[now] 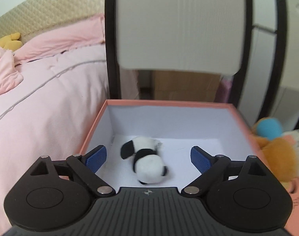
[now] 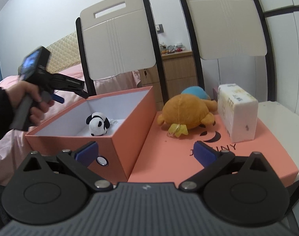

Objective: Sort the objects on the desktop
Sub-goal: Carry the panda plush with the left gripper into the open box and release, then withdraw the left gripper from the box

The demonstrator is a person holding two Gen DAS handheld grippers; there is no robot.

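A small panda plush (image 1: 147,161) (image 2: 98,124) lies on the white floor of the open salmon box (image 1: 169,103) (image 2: 120,143). My left gripper (image 1: 148,148) (image 2: 70,92) hovers over the box's near-left edge with its blue pads wide apart, open, and not touching the panda below. A hand (image 2: 31,106) holds it. My right gripper (image 2: 145,144) is open and empty in front of the box. On the salmon lid (image 2: 188,157) rest an orange plush (image 2: 185,112) (image 1: 275,153) and a tissue pack (image 2: 238,112).
A blue plush (image 2: 196,91) lies behind the orange one. Two chair backs (image 2: 118,37) (image 2: 226,19) stand behind the box and lid. A pink bed (image 1: 41,98) is at the left, a white table top (image 2: 277,118) at the right, a wooden cabinet (image 2: 179,72) farther back.
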